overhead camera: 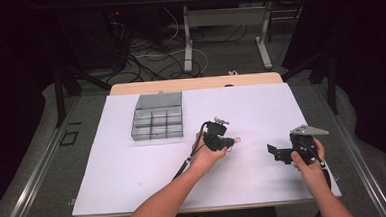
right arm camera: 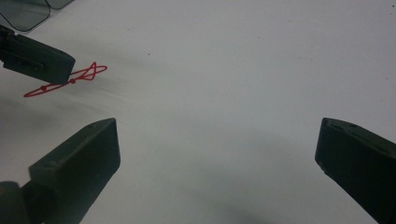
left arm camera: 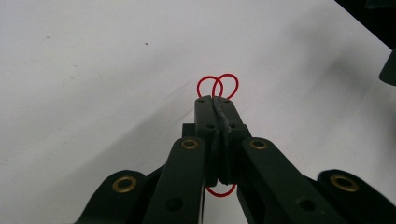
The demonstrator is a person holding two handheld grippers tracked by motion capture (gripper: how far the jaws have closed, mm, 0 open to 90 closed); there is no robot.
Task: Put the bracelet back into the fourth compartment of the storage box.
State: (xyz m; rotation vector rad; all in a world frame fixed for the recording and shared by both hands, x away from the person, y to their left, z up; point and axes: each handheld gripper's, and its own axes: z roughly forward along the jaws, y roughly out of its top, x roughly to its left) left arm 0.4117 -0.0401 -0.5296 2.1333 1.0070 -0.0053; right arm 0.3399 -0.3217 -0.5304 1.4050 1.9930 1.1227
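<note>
Table: white sheet-covered tabletop (overhead camera: pixel 135 181), wooden edge at the far side
Box: clear grey plastic compartment organiser (overhead camera: pixel 157 122) – far left, well apart from both grippers
Right gripper (right arm camera: pixel 217 154): jaws wide apart, nothing between
Left gripper (left arm camera: pixel 215 100): jaws pressed together on the band, near table centre
Band: thin red rubber band (left arm camera: pixel 217 85) – loops poke out past the tips, just above the sheet

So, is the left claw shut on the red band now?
Yes, shut. The left claw has its jaws pressed together on the red rubber band, whose loops stick out past the tips.
</note>
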